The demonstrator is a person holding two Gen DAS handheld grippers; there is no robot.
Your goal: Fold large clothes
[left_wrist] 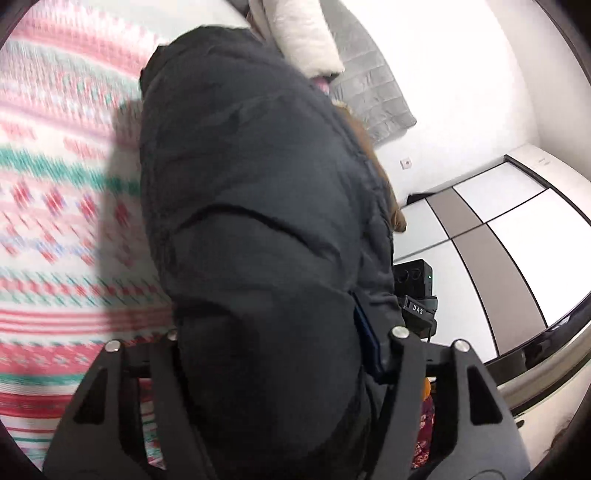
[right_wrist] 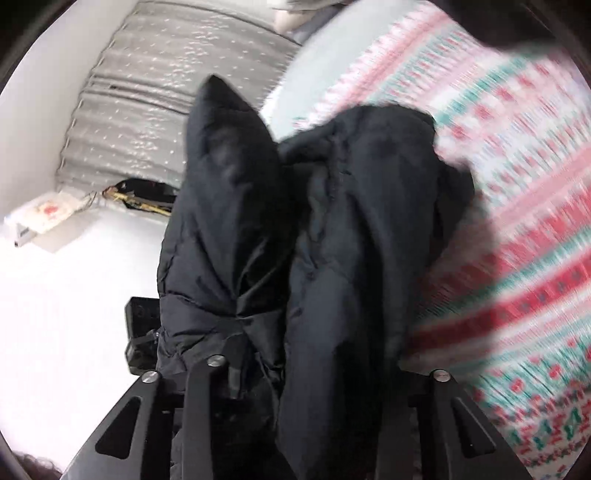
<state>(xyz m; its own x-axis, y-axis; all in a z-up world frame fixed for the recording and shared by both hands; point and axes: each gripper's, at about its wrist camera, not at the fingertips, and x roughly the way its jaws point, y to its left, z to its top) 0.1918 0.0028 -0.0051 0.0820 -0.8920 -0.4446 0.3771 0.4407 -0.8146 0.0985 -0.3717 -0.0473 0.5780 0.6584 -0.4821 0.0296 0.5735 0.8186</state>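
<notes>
1. The left gripper [left_wrist: 284, 343] has its two fingers spread fairly wide, and the thick bulk of the black padded jacket [left_wrist: 255, 206] fills the whole gap between them; both fingers press against the fabric, so it is gripping the jacket.
2. The right gripper [right_wrist: 325, 369] is also buried in the jacket [right_wrist: 351, 229]. Black fabric is bunched between and over its fingers, hiding the tips, so I cannot tell how far apart they stand, though the cloth seems gathered in them.
3. From the left gripper, the jacket stretches straight ahead as one long puffy mass, with a brown fur trim [left_wrist: 384, 173] showing along its right edge.
4. From the right gripper, the jacket rises ahead in two lobes: a pointed one on the left and a broader one on the right.
5. Beneath and beside the jacket lies a bedspread [left_wrist: 62, 192] patterned in pink, red and green bands, left of the left gripper and right of the right gripper [right_wrist: 524, 229]; it is blurred.
6. Far ahead of the left gripper sit a white pillow [left_wrist: 306, 33] and a grey quilted blanket [left_wrist: 373, 96].
7. Right of the left gripper stands a wardrobe [left_wrist: 491, 236] with white and grey panels.
8. Ahead-left of the right gripper hangs a grey curtain [right_wrist: 177, 74].
</notes>
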